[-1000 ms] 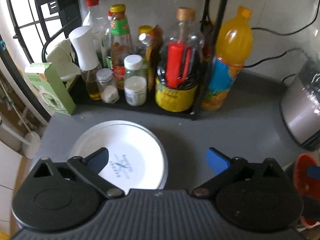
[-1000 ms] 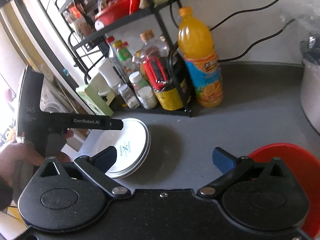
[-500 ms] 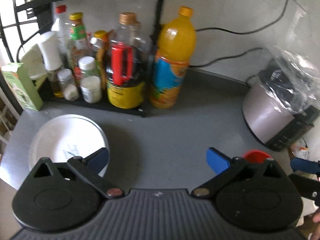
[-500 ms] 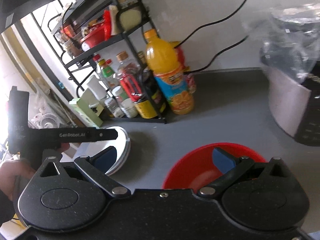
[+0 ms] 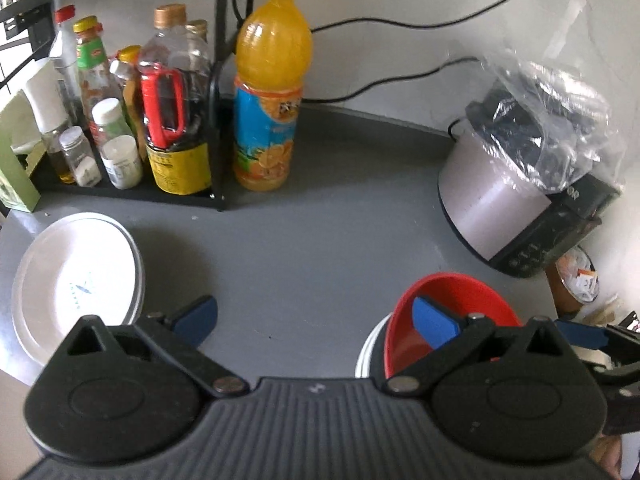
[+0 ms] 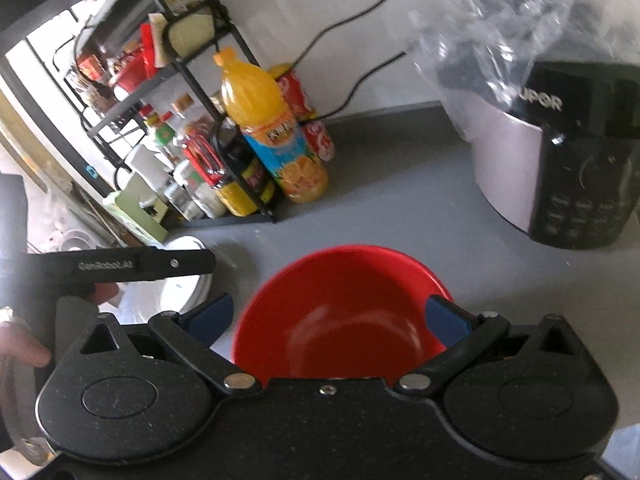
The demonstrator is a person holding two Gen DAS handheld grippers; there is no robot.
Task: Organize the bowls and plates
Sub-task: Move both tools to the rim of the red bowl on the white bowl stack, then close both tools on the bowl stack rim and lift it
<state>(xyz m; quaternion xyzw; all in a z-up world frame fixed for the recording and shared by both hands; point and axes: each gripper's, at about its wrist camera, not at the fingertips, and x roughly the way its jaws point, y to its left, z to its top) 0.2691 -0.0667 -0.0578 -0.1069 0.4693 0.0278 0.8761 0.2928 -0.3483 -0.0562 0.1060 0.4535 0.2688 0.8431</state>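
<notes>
Left wrist: grey counter (image 5: pixel 320 248), white wall (image 5: pixel 400 20).

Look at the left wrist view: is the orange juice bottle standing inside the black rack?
No, the orange juice bottle stands on the counter beside the black rack.

Counts, approx. where crowded: 1 red bowl (image 6: pixel 344 312), with 1 white dish (image 5: pixel 370 350) partly visible under it. Stacked white plates (image 5: pixel 76 280) at left: at least 2 rims show, exact no. unclear. 1 orange juice bottle (image 5: pixel 270 92). 2 red cans (image 6: pixel 308 120) behind it. 1 cooker (image 6: pixel 560 168) w/ 1 plastic bag (image 5: pixel 556 120) over it. 1 black rack (image 5: pixel 218 80) w/ roughly 8 bottles/jars. 1 green carton (image 5: pixel 14 176). 2 wall cables (image 5: pixel 400 20). 2 tools: left tool (image 5: pixel 316 316), right tool (image 6: pixel 332 316).
</notes>
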